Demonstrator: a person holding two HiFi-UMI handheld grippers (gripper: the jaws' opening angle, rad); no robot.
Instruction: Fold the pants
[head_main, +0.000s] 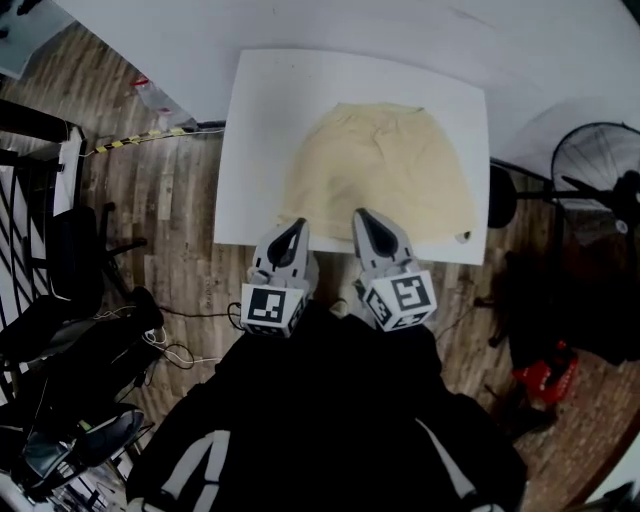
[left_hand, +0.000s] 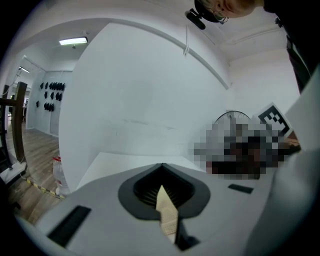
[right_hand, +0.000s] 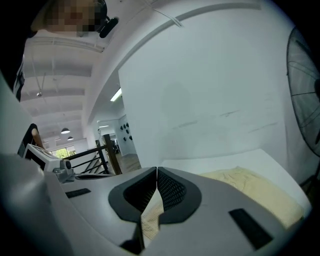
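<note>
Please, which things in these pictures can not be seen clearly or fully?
1. Head view: the near edge of the pale beige fabric pants is hidden under the left gripper and right gripper.
2. Left gripper view: that gripper's grey body hides the pants on the white table; only a strip between its jaws shows.
3. Head view: any layers beneath the pants' top surface are covered.

A white table bears cream pants spread out, reaching its near edge, right of centre.
</note>
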